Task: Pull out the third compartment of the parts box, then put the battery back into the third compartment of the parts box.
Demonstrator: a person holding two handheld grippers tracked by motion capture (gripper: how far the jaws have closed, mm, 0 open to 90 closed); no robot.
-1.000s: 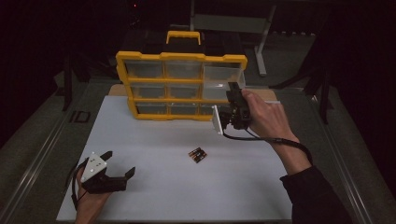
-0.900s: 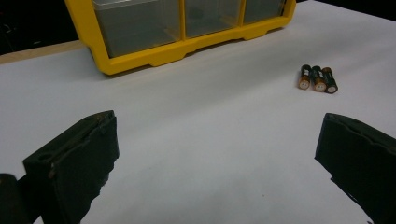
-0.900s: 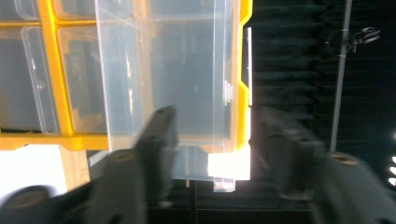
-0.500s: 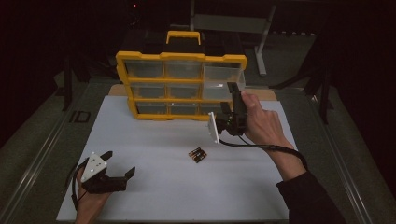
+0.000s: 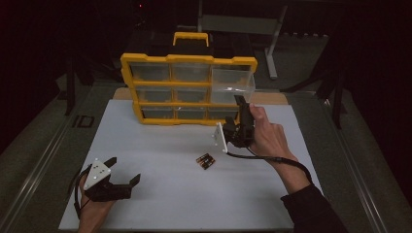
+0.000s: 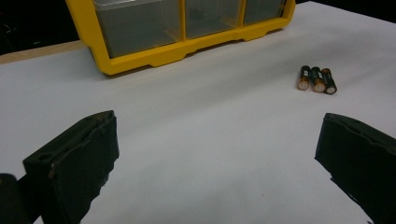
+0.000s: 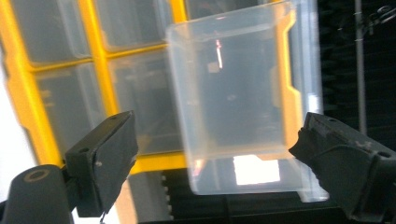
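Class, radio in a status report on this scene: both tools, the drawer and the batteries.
Left tool open, resting on the white mat. Right tool open, facing the pulled-out clear drawer, not gripping. Three batteries loose mid-mat; nothing blocking.

Three batteries (image 6: 317,79), one organizer (image 5: 187,90)
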